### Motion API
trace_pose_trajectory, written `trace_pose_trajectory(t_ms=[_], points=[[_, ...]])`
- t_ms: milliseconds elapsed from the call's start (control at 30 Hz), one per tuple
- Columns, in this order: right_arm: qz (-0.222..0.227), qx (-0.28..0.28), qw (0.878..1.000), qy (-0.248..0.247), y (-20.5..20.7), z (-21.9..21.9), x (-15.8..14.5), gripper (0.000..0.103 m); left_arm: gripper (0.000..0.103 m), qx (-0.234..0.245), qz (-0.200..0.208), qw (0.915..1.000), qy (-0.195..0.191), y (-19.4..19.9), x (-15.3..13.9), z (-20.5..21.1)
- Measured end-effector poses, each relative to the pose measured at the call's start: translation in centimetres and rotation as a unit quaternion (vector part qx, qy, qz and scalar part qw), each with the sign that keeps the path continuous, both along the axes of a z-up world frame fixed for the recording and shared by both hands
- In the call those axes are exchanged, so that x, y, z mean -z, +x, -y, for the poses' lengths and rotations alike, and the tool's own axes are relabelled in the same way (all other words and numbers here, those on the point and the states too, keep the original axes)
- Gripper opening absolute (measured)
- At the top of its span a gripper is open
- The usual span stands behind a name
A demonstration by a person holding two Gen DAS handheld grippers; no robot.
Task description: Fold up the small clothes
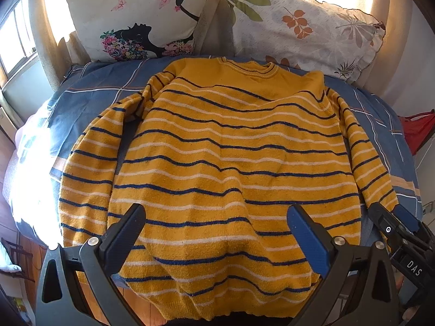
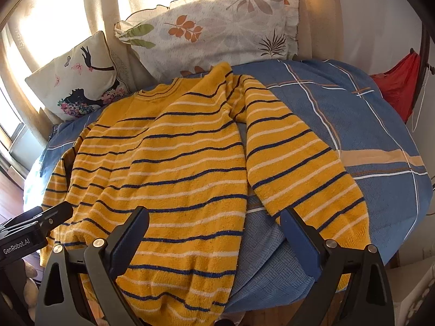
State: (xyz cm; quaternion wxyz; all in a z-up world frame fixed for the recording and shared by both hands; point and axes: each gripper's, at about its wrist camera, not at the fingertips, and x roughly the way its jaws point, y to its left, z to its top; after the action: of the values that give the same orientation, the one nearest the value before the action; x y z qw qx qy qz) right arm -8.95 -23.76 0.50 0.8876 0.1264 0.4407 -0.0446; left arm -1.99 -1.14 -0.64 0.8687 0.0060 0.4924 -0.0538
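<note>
A yellow sweater [image 1: 225, 152] with navy and white stripes lies flat, face up, on a blue plaid bedspread [image 1: 89, 100], collar far, hem hanging over the near edge. Both sleeves lie down along its sides. My left gripper [image 1: 216, 225] is open, hovering above the lower middle of the body, holding nothing. My right gripper [image 2: 214, 231] is open above the gap between the body [image 2: 163, 163] and the right sleeve [image 2: 304, 168], near the cuff. The right gripper also shows at the right edge of the left wrist view [image 1: 399, 225].
Two pillows lean at the head of the bed: one with a black silhouette and butterflies [image 1: 136, 19], one with a leaf print [image 1: 304, 30]. A red cloth [image 2: 397, 87] hangs at the right. A window [image 1: 16, 43] is on the left. The bedspread [image 2: 353, 125] extends right of the sweater.
</note>
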Motion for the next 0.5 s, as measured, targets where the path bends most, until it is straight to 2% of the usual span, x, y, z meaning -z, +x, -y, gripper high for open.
trace_pose_trajectory(t_ms=[133, 300, 500], points=[[0.015, -0.004, 1.000, -0.018, 0.9, -0.9, -0.8, 0.099, 0.103, 0.012, 0.000, 0.9999, -0.002, 1.5, 0.0, 0.0], [-0.007, 0.014, 1.000, -0.019, 3.2, -1.5, -0.3, 0.099, 0.103, 0.018, -0.003, 0.9998, 0.000, 3.8, -0.1, -1.2], [-0.029, 0.028, 0.999, -0.011, 5.3, -2.5, 0.7, 0.097, 0.103, 0.004, -0.028, 0.9996, -0.002, 9.8, 0.2, -5.4]])
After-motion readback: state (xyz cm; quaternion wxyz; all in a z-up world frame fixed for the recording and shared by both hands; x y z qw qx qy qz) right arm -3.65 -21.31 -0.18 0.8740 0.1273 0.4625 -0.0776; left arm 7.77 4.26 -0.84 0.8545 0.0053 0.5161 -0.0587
